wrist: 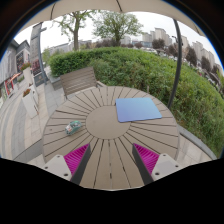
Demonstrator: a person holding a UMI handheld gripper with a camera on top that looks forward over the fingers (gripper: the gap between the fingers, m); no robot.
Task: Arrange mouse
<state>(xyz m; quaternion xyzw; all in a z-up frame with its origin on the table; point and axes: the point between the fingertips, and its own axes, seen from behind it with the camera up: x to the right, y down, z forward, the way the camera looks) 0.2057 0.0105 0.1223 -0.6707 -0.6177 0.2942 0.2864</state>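
A round wooden slatted table (105, 125) lies ahead of my gripper (112, 158). A blue mouse mat (137, 109) lies flat on the table's far right part, beyond my right finger. A small grey mouse (74, 127) sits on the table's left part, just beyond my left finger. My fingers, with magenta pads (77, 157), are spread wide apart above the near part of the table, with nothing between them.
A wooden chair (79, 80) stands at the table's far left side. A green hedge (140, 65) runs behind the table. A dark pole (182, 50) rises at the right. Paving, trees and buildings lie beyond.
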